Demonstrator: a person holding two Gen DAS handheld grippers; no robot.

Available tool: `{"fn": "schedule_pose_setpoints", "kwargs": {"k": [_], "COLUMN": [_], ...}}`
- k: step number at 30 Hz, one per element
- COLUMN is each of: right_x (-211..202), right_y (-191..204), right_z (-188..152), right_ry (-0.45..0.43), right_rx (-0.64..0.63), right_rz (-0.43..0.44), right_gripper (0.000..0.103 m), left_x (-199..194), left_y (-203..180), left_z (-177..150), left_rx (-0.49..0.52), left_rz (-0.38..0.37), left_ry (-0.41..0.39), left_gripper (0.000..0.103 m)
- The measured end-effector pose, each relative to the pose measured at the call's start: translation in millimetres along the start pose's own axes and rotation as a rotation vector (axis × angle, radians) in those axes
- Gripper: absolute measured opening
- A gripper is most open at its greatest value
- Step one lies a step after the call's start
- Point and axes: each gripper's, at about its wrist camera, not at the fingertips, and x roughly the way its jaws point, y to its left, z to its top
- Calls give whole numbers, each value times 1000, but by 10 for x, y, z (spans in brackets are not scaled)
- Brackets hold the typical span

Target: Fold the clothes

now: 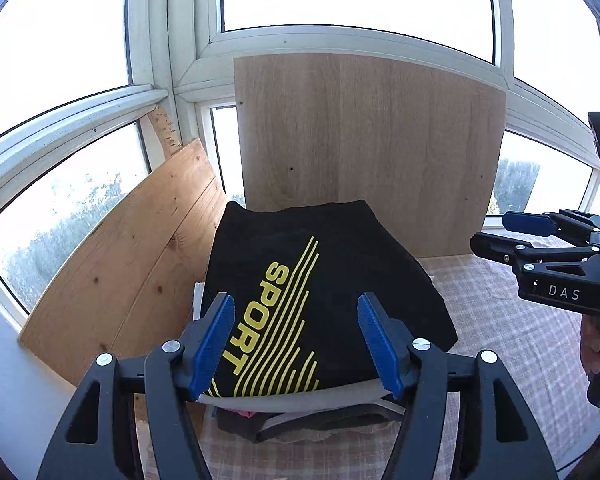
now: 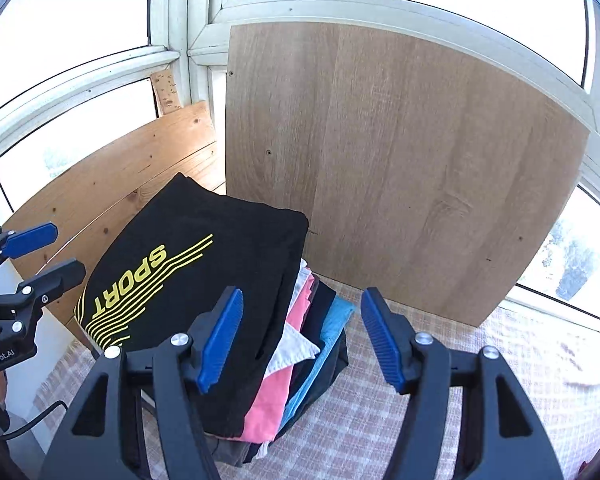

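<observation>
Folded black shirt point(image 1: 320, 292) below spread left hand-held gripper point(image 1: 296, 344), untouched

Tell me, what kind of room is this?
Probably a glazed balcony or sunroom at home: big white-framed windows wrap the corner, wooden boards lean against them, and a stack of folded clothes sits on a checked cloth.

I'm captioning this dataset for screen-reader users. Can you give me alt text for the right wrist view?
A folded black SPORT shirt tops a stack of folded clothes on a checked cloth, before a wooden board leaning on windows. The open right gripper frames the stack's right edge; the open left gripper enters at left.
</observation>
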Motion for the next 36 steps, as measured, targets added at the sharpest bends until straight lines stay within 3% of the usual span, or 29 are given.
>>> {"fn": "schedule_pose_setpoints", "kwargs": {"k": [8, 16, 33, 36], "right_x": [-845, -1218, -2009, -2149], "right_y": [-120, -241, -646, -751], "right_z": [-704, -1296, -2112, -2257], "right_ry": [-35, 0, 10, 16], "right_rx": [62, 119, 140, 134], "right_rz": [-65, -93, -57, -51], "right_gripper": [61, 62, 62, 62], "left_x": [-359, -599, -1728, -1859], "left_y": [-362, -608, -1256, -1398], "left_z": [-629, -1109, -1399, -1498], "left_rx": [-26, -32, -81, -80], "left_rz": [-49, -49, 55, 79], "left_ry": [54, 135, 25, 27], "left_gripper": [65, 65, 67, 73]}}
